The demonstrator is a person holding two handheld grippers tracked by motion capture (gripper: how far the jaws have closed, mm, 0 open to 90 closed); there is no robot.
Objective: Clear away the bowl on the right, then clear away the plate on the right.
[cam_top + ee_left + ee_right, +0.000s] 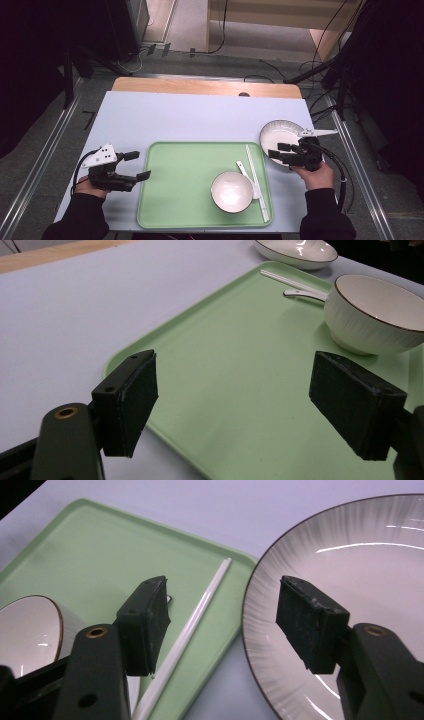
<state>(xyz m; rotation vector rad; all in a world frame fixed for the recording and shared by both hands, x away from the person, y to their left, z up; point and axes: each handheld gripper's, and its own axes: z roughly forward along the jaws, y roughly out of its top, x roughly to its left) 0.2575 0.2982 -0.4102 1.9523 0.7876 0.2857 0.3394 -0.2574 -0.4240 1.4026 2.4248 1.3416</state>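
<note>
White plate (350, 580) rim between open right gripper (225, 625) jaws.

Both hand-held grippers, left (138, 165) and right (278, 150), gape open.

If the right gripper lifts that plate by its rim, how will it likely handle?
The plate looks glazed and glossy, so probably slippery between the pads. It seems ceramic: stiff, likely fragile. Gripped at one edge, it may tilt.
</note>
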